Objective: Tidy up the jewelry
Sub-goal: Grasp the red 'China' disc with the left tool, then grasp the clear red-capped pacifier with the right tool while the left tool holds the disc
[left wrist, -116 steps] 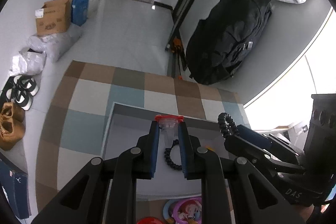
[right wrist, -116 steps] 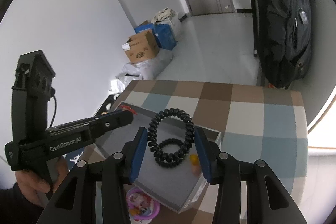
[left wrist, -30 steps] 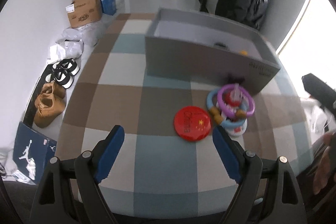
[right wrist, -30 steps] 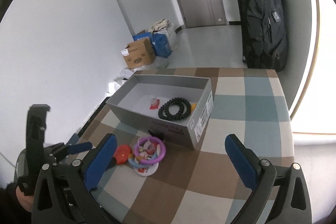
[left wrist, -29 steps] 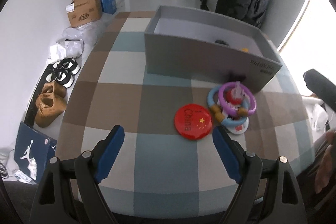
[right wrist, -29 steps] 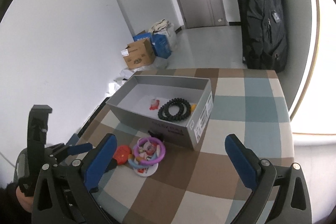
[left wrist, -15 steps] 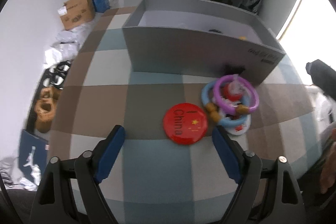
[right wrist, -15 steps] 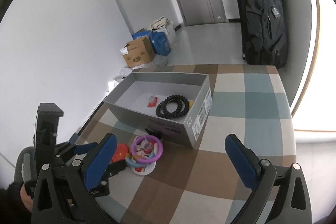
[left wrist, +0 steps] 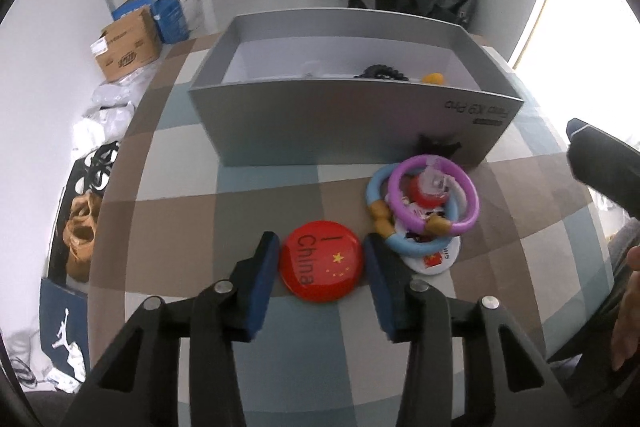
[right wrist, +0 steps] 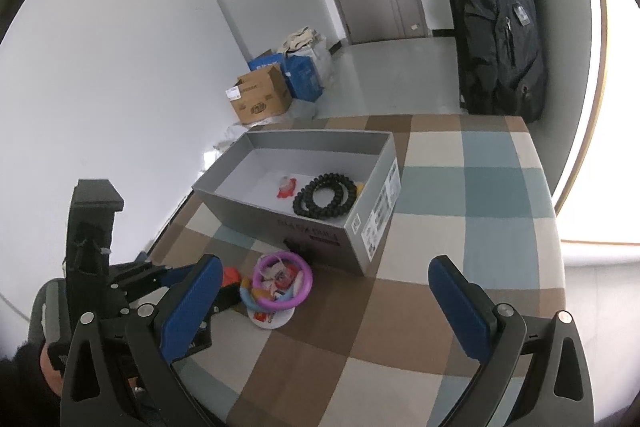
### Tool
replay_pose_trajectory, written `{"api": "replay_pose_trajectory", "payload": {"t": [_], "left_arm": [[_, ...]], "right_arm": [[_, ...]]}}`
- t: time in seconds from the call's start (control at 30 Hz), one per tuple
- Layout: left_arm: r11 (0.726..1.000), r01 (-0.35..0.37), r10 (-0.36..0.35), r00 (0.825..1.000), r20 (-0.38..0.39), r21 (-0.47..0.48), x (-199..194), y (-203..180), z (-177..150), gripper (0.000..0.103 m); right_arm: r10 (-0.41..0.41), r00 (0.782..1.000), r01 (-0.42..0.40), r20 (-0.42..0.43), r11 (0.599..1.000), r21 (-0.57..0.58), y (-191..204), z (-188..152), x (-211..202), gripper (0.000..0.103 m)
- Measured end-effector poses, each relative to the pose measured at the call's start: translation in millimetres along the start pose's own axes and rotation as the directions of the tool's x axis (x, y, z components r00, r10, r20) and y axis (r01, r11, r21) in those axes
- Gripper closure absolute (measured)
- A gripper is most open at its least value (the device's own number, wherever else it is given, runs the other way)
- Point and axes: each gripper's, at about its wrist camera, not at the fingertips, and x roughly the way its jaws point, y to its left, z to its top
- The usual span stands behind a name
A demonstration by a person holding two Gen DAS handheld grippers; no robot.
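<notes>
A round red badge (left wrist: 322, 261) printed "China" lies flat on the checked tablecloth. My left gripper (left wrist: 320, 238) points down at it with its jaws closing. The badge lies between the blue pads (left wrist: 266, 267), which stand close to its rim on both sides. To its right is a pile with a purple ring (left wrist: 434, 195), a blue ring (left wrist: 378, 187) and a white badge (left wrist: 434, 259). The grey box (left wrist: 352, 119) behind holds black bead bracelets (right wrist: 325, 195) and a small red piece (right wrist: 286, 187). My right gripper (right wrist: 324, 265) hangs wide open above the table, nothing in it.
A small black clip (left wrist: 438, 147) lies against the box's front wall. On the floor to the left are shoes (left wrist: 82, 227) and cardboard boxes (left wrist: 126, 45). A black backpack (right wrist: 500, 19) stands by the far wall. A person's hand (left wrist: 628, 307) shows at the right edge.
My left gripper has dropped towards the red badge and its jaws have narrowed from wide apart to just outside the badge's rim. The right gripper has kept still and open.
</notes>
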Motion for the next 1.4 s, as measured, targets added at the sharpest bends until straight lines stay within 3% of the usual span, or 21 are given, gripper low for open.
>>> {"api": "replay_pose_trajectory", "payload": {"t": [0.33,0.6,0.87,0.97,1.17,1.4], "left_arm": [[0.981,0.125,-0.127,0.992,-0.005,-0.148,-8.9,24.5,1.9,0.065],[0.958,0.188,-0.17,0.981,0.097,-0.218,-31.8,36.0,8.0,0.065],[0.928,0.261,-0.219,0.96,0.175,-0.265,-43.0,49.0,13.8,0.066],[0.914,0.289,-0.244,0.952,0.186,-0.284,-42.4,56.7,15.9,0.066],[0.9,0.307,-0.259,0.947,0.188,-0.308,-41.0,65.4,18.0,0.065],[0.866,0.354,-0.291,0.931,0.218,-0.353,-43.8,80.2,21.0,0.065]], "right_arm": [[0.015,0.999,-0.014,-0.028,0.999,0.041,-2.8,-8.0,2.3,0.0],[0.037,0.998,-0.036,-0.057,0.999,0.023,7.2,-15.6,5.7,0.001],[0.045,0.995,-0.043,-0.089,0.999,0.019,15.6,-18.5,12.9,0.017],[0.044,0.994,-0.042,-0.099,0.999,0.017,19.4,-16.0,17.7,0.032],[0.04,0.993,-0.045,-0.112,0.998,-0.037,38.8,-9.5,30.8,0.04],[-0.03,0.992,0.018,-0.12,0.994,-0.108,58.5,-3.2,42.7,0.044]]}}
